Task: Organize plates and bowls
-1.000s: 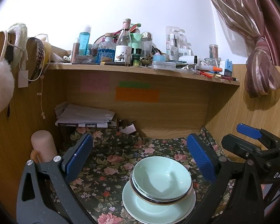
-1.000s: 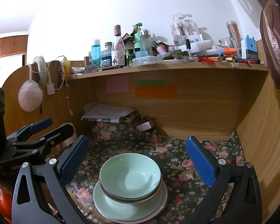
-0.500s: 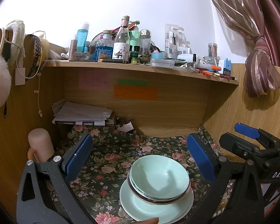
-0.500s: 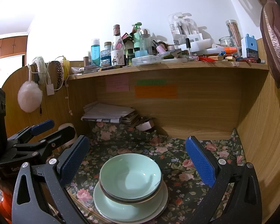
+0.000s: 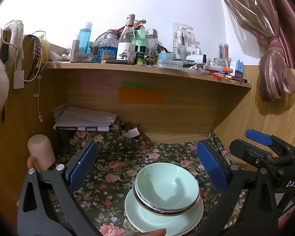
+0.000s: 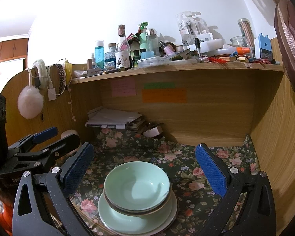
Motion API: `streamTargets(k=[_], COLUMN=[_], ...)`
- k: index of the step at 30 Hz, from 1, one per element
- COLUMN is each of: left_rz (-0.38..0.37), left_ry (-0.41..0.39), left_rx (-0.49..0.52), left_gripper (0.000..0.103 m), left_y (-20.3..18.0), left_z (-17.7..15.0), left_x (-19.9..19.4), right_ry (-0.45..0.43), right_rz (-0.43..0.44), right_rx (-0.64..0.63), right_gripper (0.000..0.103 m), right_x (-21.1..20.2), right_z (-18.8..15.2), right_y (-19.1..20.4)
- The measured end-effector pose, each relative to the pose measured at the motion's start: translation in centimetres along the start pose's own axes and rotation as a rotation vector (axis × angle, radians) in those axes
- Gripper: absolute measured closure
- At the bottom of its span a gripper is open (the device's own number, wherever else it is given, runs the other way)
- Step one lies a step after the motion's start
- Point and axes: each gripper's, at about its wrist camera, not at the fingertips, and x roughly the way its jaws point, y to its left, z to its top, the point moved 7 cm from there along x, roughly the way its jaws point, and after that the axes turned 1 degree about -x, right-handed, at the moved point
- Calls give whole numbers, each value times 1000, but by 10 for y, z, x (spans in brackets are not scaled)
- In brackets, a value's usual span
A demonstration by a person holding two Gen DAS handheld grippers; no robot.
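- Your wooden desk alcove (image 6: 216, 122) is lined with a floral cloth (image 6: 186, 169), and its top shelf (image 6: 167, 66) is crowded with bottles and jars.
- A stack of papers (image 6: 114, 119) sits at the back left of the alcove floor.
- Your right gripper (image 6: 145, 169) has its blue pads spread wide, gripping nothing — the crockery stack lies on the cloth between and just ahead of them.
- Your left gripper (image 5: 147, 164) is likewise spread apart and empty; the stack sits nearer its right pad.
- The pale green plates (image 6: 127, 219) form the base, at least 2 stacked.
- The nested bowls (image 6: 136, 186) rest on the plates — the top bowl is pale green and holds nothing.
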Motion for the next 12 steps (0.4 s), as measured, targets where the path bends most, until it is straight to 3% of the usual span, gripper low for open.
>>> streamTargets(k=[12], left_rz=[-10], left_ry=[13], left_rx=[5], left_gripper=[1], left_y=[-3], left_z=[-2], left_x=[5], right_ry=[10], right_rz=[-13], right_rx=[20], right_gripper=[0], right_x=[4], right_z=[-2], right_y=[-2])
